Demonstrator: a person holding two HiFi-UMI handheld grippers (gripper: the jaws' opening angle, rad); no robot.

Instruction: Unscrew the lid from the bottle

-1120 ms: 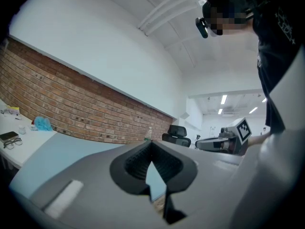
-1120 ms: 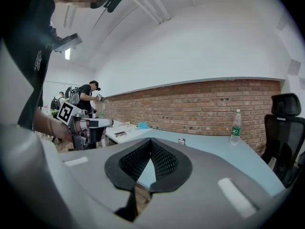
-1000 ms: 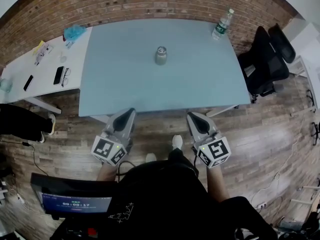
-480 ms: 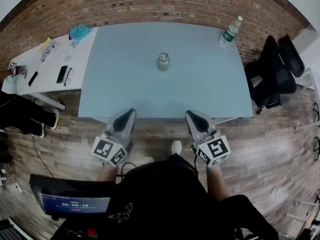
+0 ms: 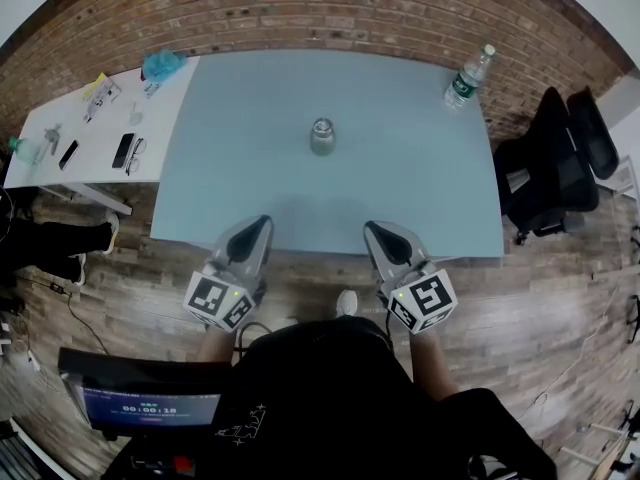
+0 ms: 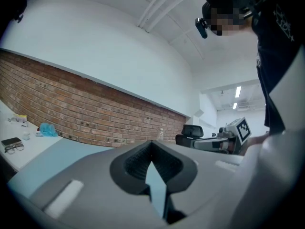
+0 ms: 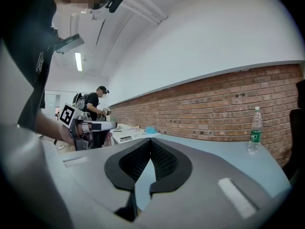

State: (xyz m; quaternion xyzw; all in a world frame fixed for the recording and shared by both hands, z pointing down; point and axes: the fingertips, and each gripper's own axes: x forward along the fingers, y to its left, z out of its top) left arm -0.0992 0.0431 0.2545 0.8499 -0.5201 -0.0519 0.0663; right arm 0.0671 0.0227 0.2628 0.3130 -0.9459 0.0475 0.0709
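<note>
Head view: small grey metal bottle, lid on, at middle of pale blue table. Left gripper, right gripper clenched, empty, at table near edge. Approach step; next: open jaws, reach bottle.

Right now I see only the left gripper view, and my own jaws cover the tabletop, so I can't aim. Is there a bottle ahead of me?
Observer: Yes. The head view shows a small bottle standing upright near the middle of the blue table. It is farther in than the left gripper and the right gripper, which are both at the table's near edge.
Operator: Is the right gripper carrying anything?
Observer: No. In the right gripper view its jaws are together with nothing between them.
</note>
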